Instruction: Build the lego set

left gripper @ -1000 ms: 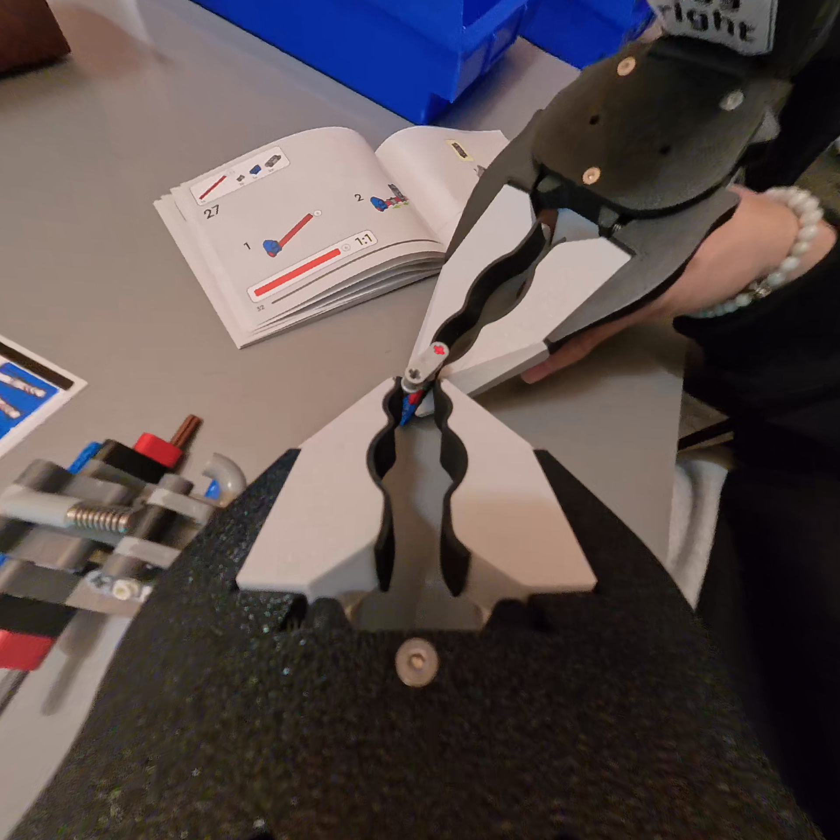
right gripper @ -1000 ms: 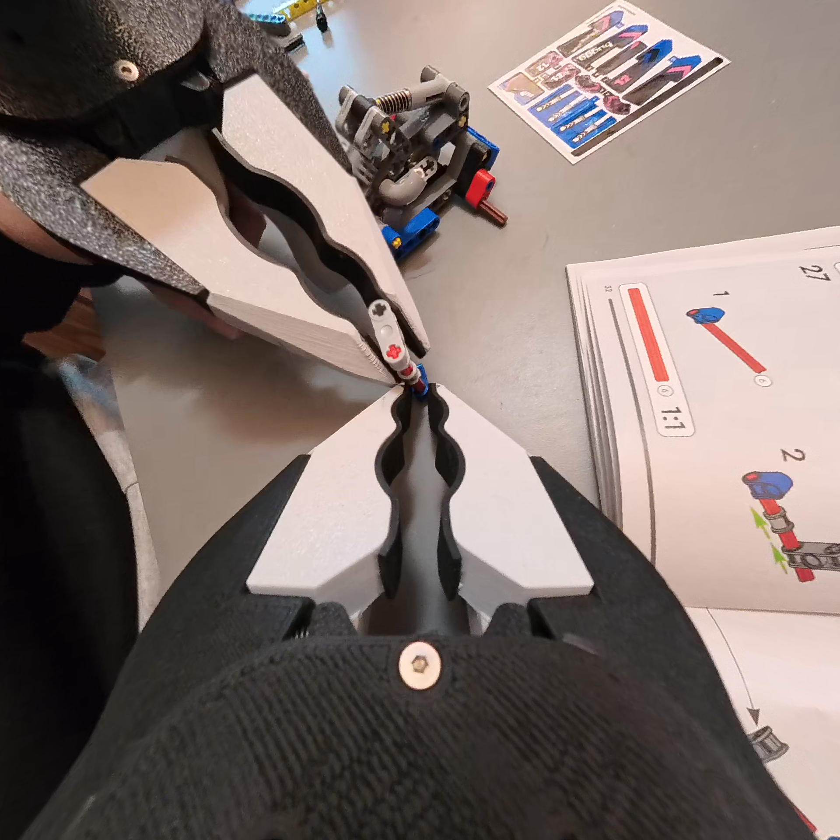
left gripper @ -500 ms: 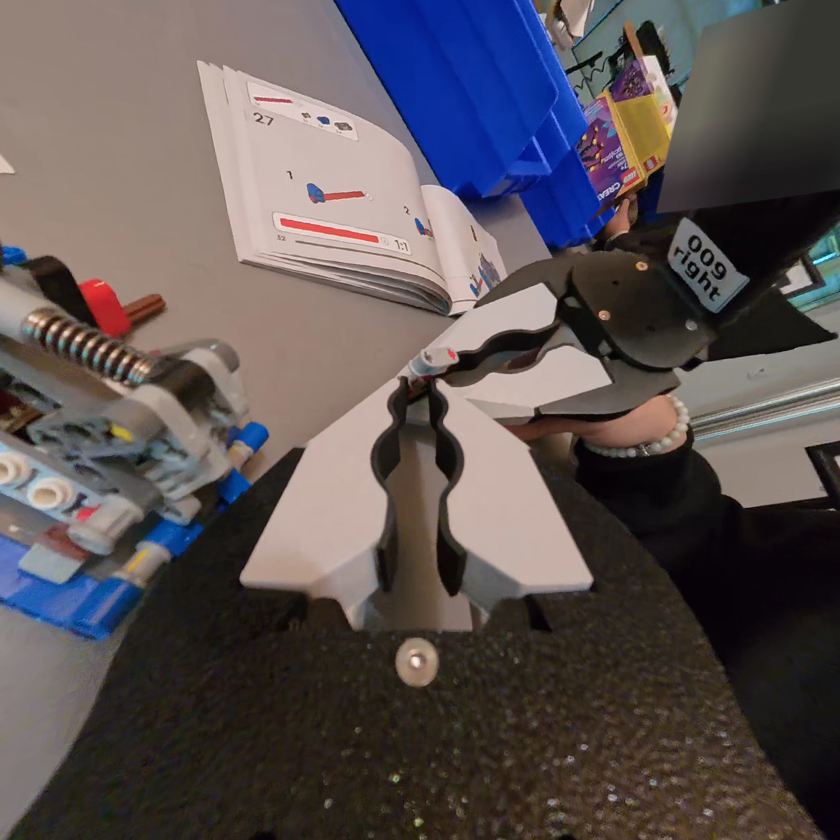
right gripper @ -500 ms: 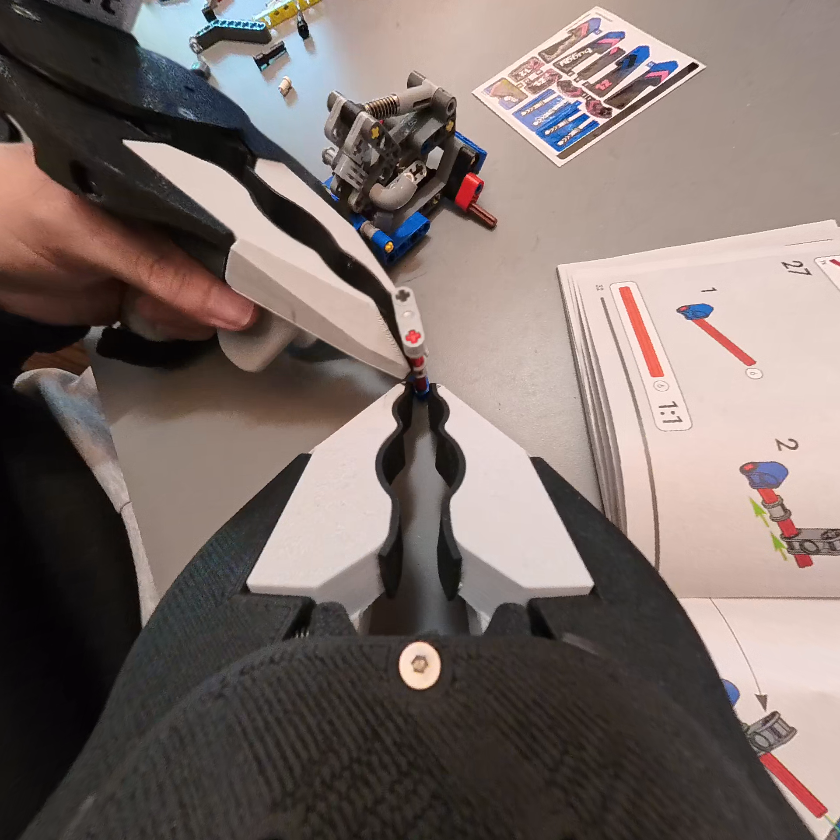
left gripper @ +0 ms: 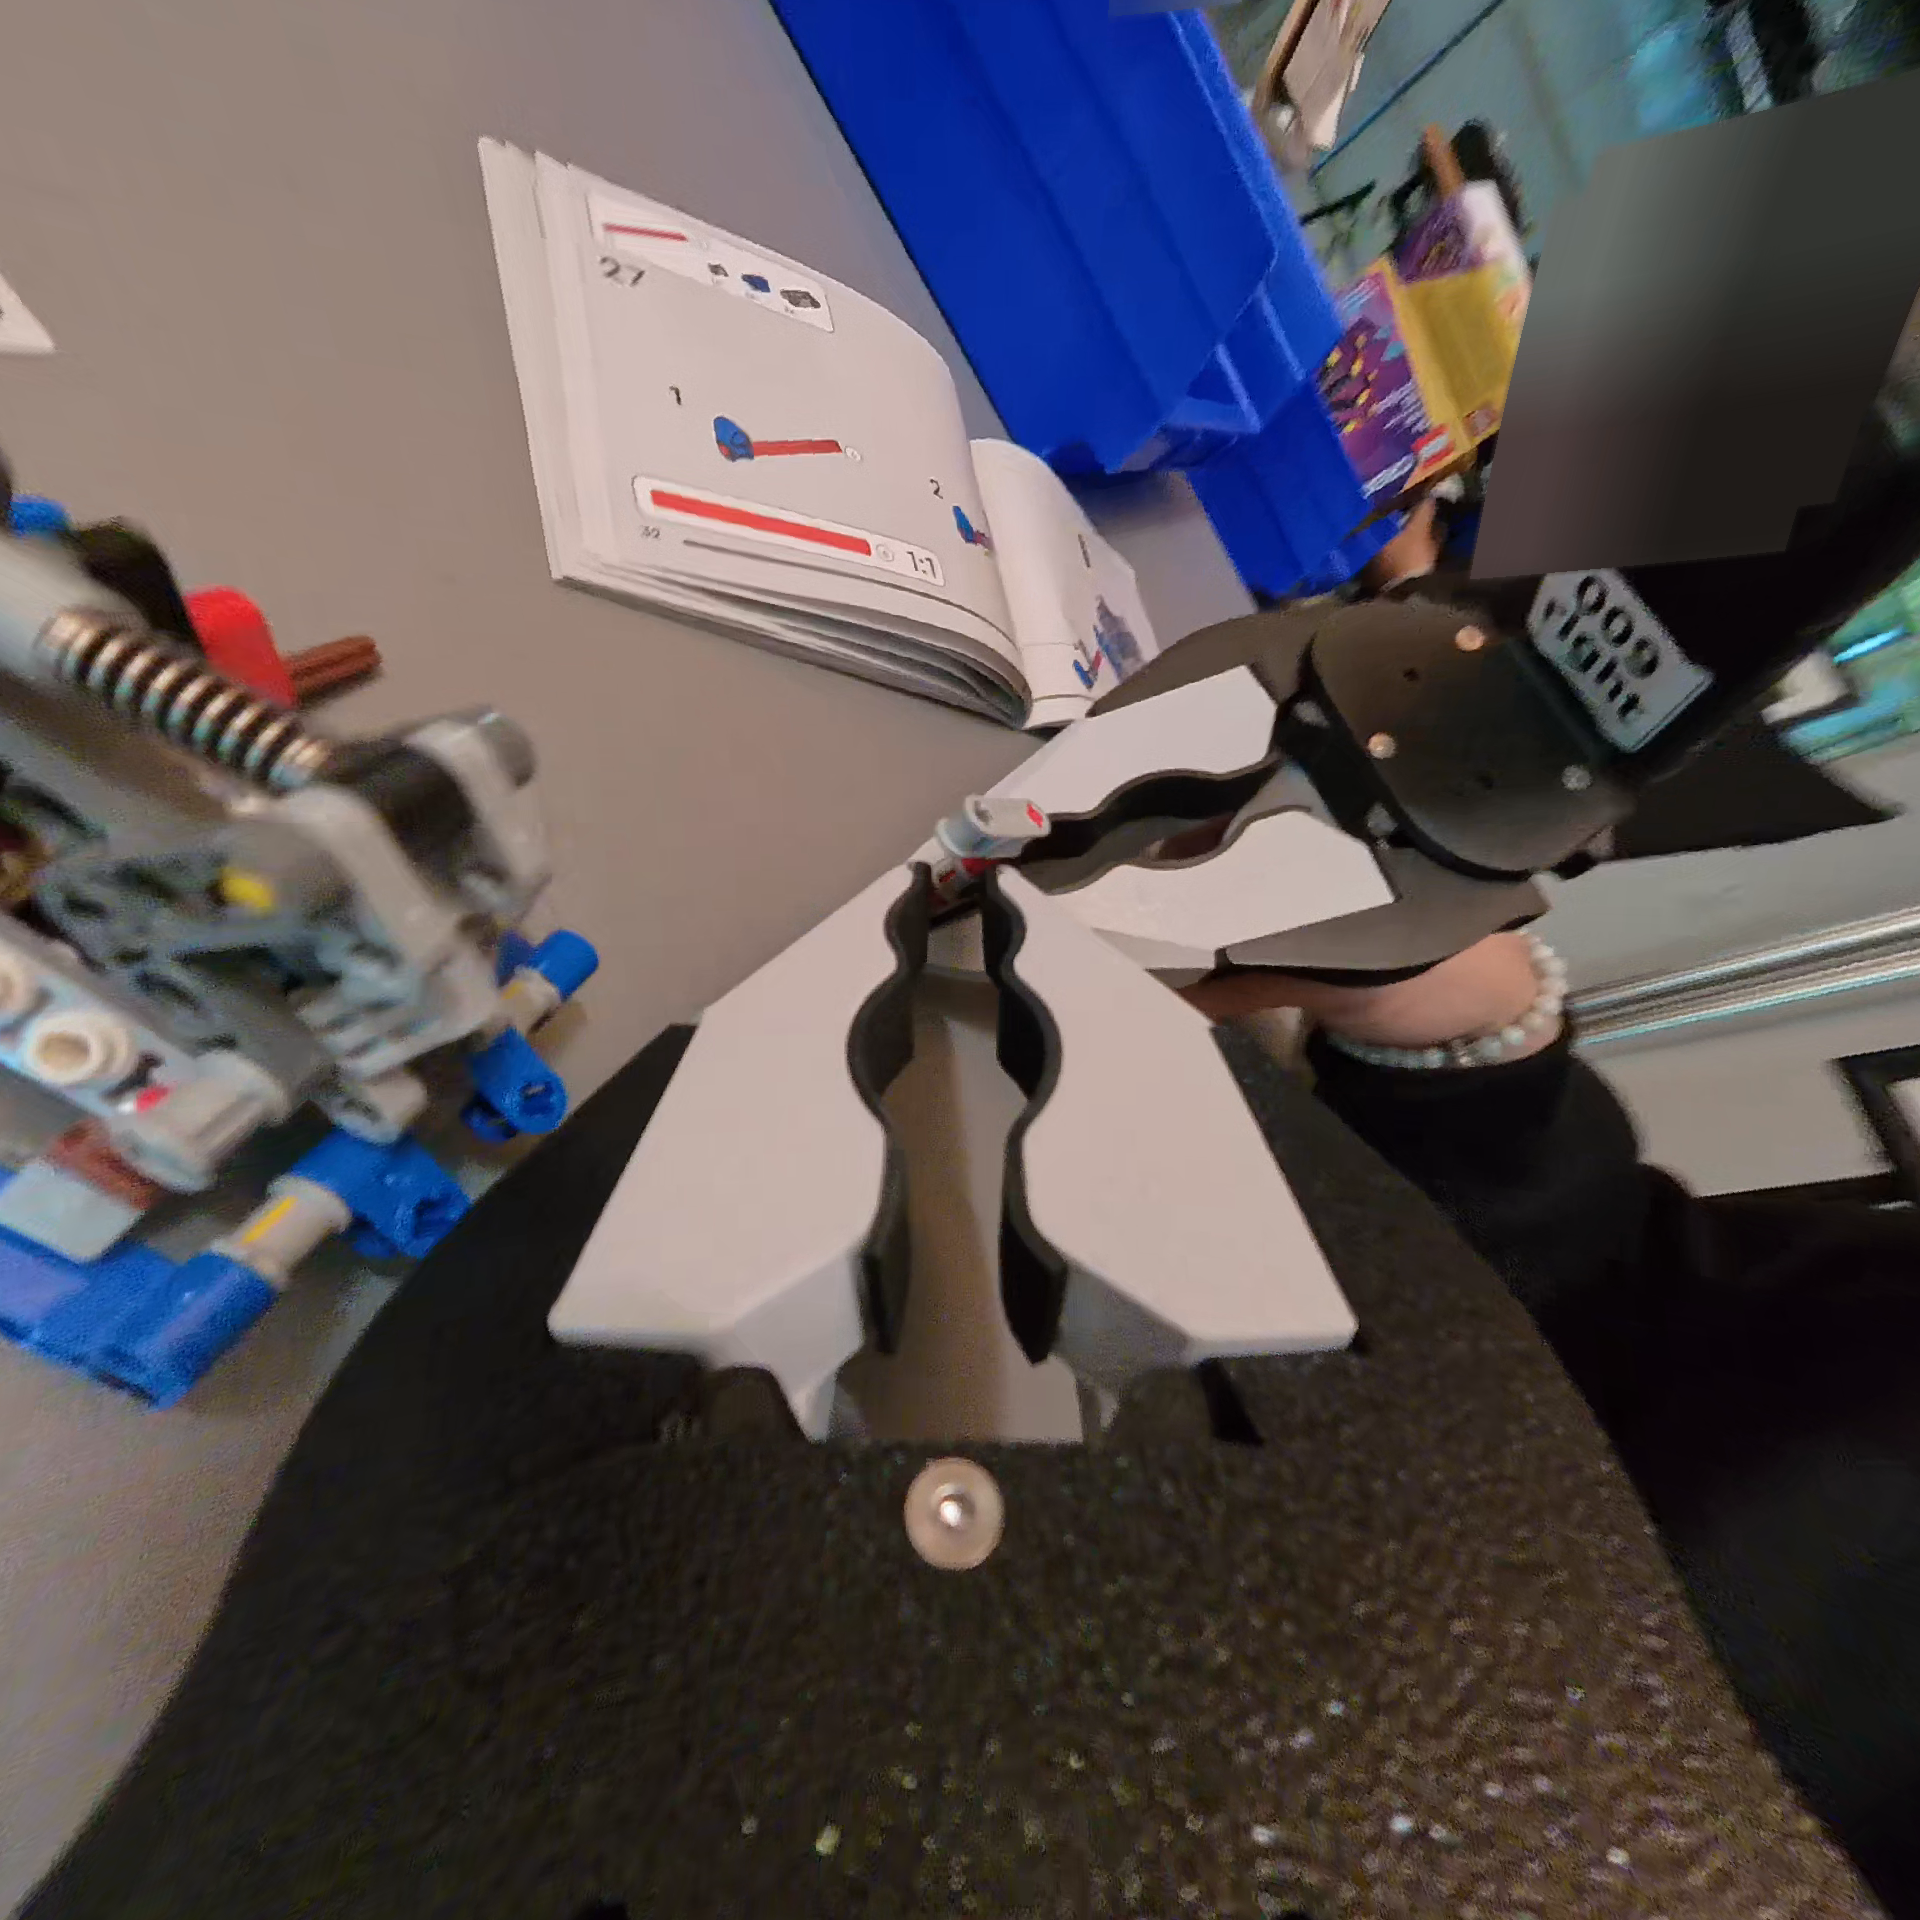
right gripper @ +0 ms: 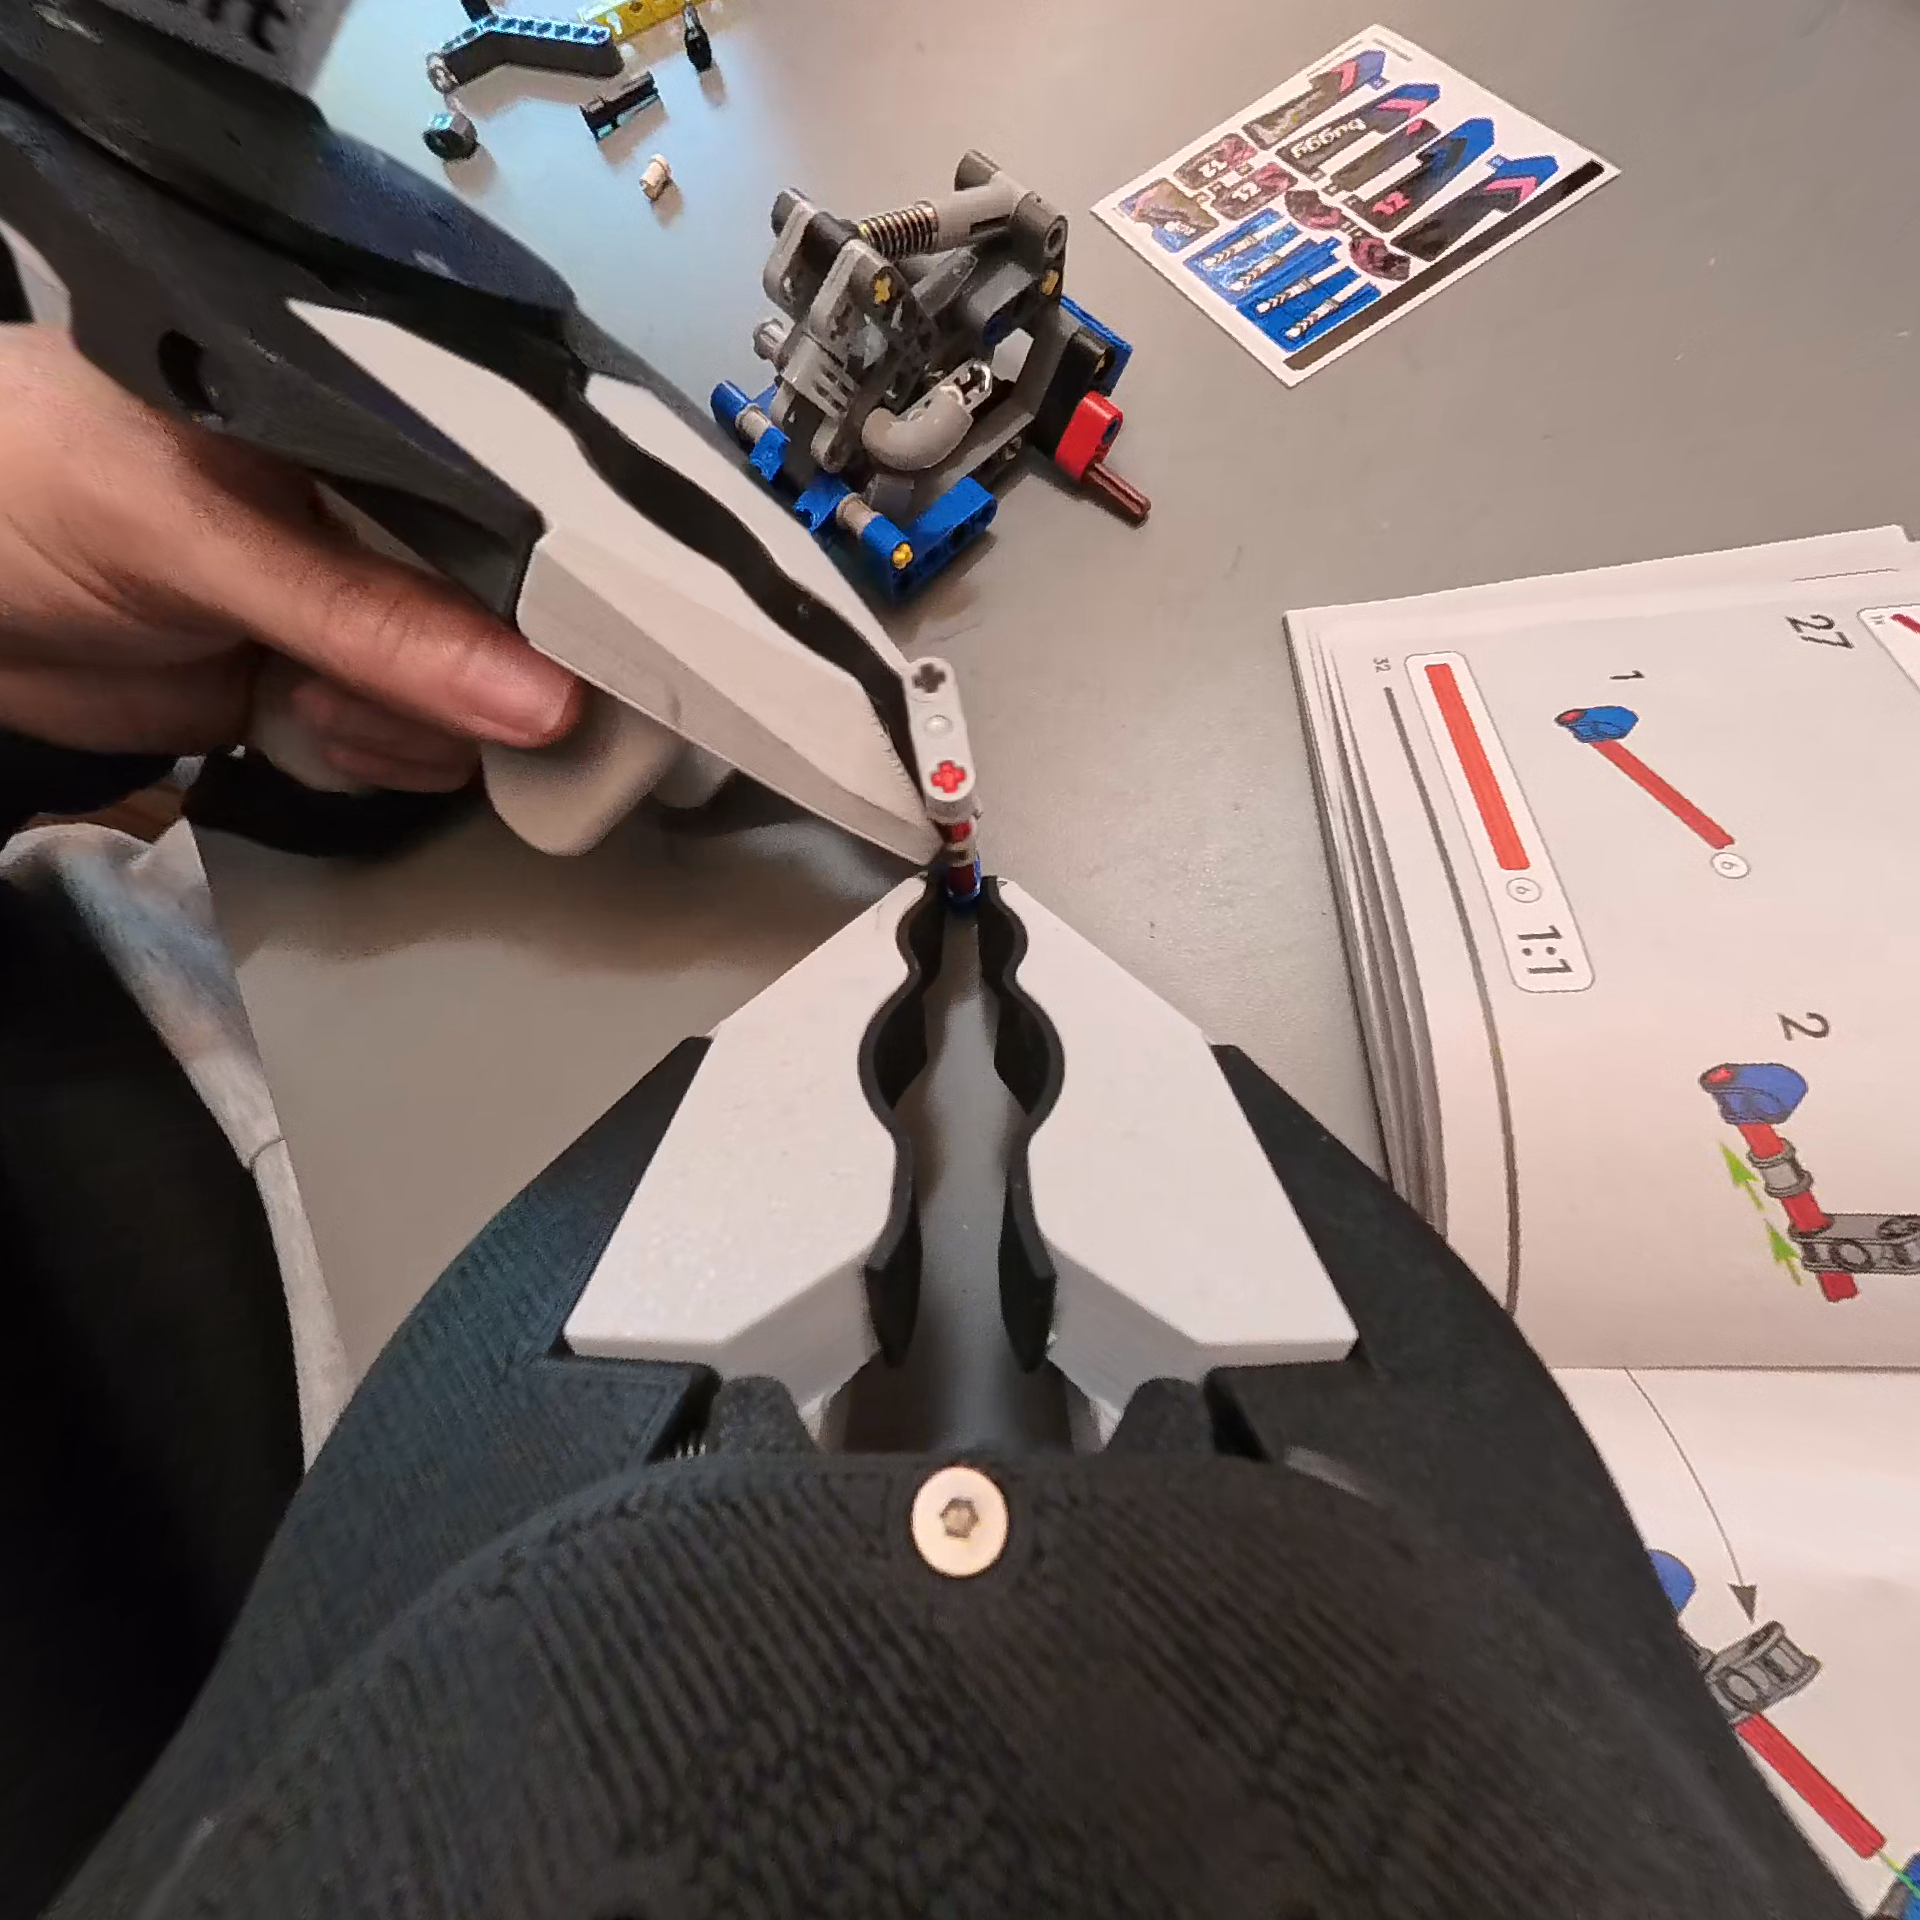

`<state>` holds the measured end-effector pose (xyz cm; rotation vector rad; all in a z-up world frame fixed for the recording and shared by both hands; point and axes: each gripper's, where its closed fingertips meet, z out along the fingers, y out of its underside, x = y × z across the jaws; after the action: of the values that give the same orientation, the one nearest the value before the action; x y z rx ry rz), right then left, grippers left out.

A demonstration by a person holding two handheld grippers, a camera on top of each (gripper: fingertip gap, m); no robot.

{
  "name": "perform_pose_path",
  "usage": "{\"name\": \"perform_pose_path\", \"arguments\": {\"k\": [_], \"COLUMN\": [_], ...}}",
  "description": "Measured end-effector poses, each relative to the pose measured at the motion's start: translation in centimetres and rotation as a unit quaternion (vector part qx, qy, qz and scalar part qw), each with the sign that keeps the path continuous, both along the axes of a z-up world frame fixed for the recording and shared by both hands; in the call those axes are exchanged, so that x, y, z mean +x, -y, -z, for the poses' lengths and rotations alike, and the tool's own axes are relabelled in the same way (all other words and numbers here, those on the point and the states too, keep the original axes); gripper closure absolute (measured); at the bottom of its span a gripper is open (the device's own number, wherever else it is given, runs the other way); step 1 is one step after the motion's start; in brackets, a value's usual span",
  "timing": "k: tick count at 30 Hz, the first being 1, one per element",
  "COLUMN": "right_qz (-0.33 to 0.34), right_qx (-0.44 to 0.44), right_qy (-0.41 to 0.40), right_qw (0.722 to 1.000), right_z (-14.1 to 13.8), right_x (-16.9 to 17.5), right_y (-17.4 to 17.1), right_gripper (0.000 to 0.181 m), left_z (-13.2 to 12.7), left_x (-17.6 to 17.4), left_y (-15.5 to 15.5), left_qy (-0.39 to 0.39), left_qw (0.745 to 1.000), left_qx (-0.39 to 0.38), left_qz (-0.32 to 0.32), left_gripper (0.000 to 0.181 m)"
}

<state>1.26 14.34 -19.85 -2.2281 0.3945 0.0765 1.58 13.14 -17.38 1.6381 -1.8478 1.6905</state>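
Note:
My two grippers meet tip to tip above the grey table, both shut on one small assembly. It is a light grey beam (right gripper: 938, 743) with a red axle (right gripper: 956, 831) through its end hole and a blue piece at the axle's other end. My right gripper (right gripper: 961, 894) pinches the blue end. My left gripper (left gripper: 951, 888) pinches the red axle just under the beam (left gripper: 992, 821). The left gripper also shows in the right wrist view (right gripper: 920, 821), and the right gripper in the left wrist view (left gripper: 1013, 842). The partly built grey and blue model (right gripper: 914, 353) stands behind them.
The open instruction booklet (right gripper: 1621, 935) lies to the right. A sticker sheet (right gripper: 1351, 197) lies at the back and loose parts (right gripper: 561, 73) at the far left. Blue bins (left gripper: 1091, 239) stand beyond the booklet. A hand (right gripper: 260, 603) holds the left gripper near the table edge. The grippers are tip to tip, or close to it.
The left gripper has rolled and swung nearer the model, which now fills the left of its view. The grey beam has turned more upright. Both grippers stay shut on the assembly.

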Motion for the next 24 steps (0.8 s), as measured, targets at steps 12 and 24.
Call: {"name": "perform_pose_path", "arguments": {"k": [12,24], "right_qz": [0.002,-0.001], "right_qx": [-0.006,-0.018], "right_qy": [0.016,0.045], "right_qw": [1.0,0.999], "right_z": [0.1,0.2], "right_x": [-0.1,-0.2], "right_y": [-0.2,-0.2], "right_gripper": [0.175,0.177], "left_z": [-0.2,2.0], "left_x": [0.1,-0.7], "left_y": [-0.5,-0.9], "left_qy": [0.174,0.132], "left_qw": [0.946,0.941], "left_qx": [0.275,0.305], "left_qz": [0.003,0.068], "left_gripper": [0.178,0.181]}}
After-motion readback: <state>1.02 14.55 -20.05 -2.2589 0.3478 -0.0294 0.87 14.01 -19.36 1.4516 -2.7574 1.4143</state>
